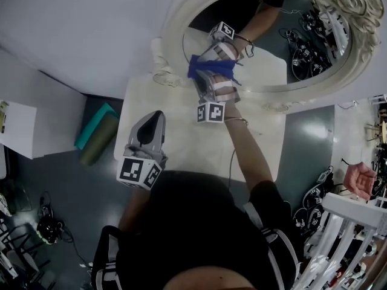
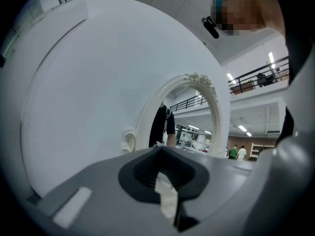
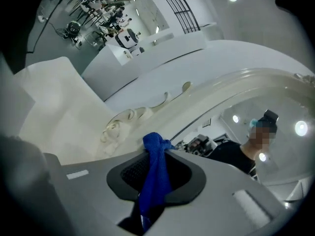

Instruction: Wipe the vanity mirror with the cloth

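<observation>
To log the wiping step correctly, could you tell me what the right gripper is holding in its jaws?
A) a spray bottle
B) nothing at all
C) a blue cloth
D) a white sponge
C: the right gripper view shows the right gripper with its jaws shut on a blue cloth, and the head view shows it held up by the vanity mirror.

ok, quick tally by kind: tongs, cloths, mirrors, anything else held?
Tongs: 2, left tongs and right tongs
Blue cloth: 1, in right tongs
White scrap: 1, in left tongs
Vanity mirror: 1
Total: 5
</observation>
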`<state>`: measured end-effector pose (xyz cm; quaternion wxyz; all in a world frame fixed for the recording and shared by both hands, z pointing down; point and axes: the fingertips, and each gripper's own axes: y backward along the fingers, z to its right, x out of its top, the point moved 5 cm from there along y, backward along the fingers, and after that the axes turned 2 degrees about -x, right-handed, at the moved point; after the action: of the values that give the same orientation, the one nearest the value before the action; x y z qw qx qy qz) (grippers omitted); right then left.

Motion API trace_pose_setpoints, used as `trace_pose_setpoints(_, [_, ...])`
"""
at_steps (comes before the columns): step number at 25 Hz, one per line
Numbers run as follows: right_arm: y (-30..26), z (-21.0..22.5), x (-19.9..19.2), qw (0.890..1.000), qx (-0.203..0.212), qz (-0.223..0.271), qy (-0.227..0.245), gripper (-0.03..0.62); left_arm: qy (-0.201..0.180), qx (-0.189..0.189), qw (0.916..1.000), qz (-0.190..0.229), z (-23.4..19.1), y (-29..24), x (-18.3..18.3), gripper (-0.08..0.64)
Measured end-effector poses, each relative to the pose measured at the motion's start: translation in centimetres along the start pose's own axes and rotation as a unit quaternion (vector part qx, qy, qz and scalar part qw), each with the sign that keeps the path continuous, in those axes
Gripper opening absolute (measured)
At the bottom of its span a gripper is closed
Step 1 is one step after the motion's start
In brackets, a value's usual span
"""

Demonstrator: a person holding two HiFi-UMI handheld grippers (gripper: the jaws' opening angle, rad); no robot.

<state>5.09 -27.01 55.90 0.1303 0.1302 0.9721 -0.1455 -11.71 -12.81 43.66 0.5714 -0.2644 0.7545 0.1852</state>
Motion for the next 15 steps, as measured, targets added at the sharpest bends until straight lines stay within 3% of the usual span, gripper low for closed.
trace_pose_setpoints(6, [1.5,-4.2,-5.7,0.994,0.071,-0.039,-0.070,0.051,0.002,0.011,0.9999,-0.002,0.7,0.7,0.2,0.011])
trace_pose_setpoints(11, [2.2,-5.9,-10.1,0.977,0.114,-0.071,-0.165,0.046,-0.003,0.010,0.9999,-0.008,0.6,0.8,-0.3,0.011])
trace_pose_setpoints(15, [2.4,-6.0,-10.7,0.972,0.131,-0.076,-0.182,0.048,0.001,0.000,1.0000,-0.005,1.4,0.8,-0.3,0.011])
